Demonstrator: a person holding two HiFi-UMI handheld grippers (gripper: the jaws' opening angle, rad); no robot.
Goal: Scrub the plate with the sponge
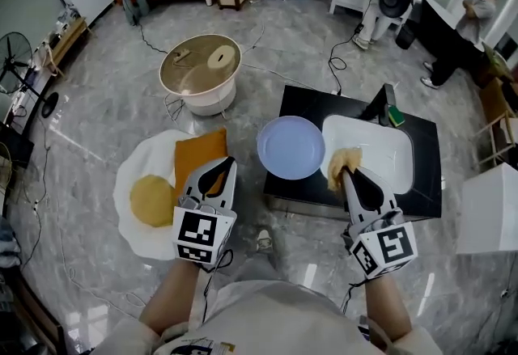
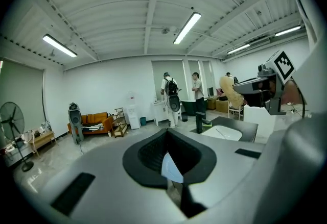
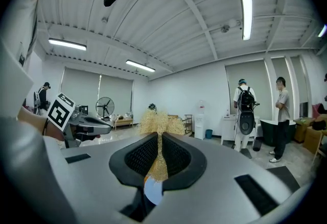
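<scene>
Left tongs (image 1: 229, 161) are pressed together, holding nothing. Right tongs (image 1: 346, 175) pinch the sponge (image 1: 338, 159). The plate (image 1: 290, 147) lies between both tips, slightly ahead.

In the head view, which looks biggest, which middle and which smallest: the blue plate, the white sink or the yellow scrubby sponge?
1. White sink
2. Blue plate
3. Yellow scrubby sponge: clearly the smallest, even though it seems to be held up nearer the camera.

The plate (image 1: 291, 147) lies on the counter (image 1: 307, 103) just left of the sink (image 1: 388, 159), a tub (image 1: 200, 74) behind on the floor (image 1: 105, 103)
</scene>
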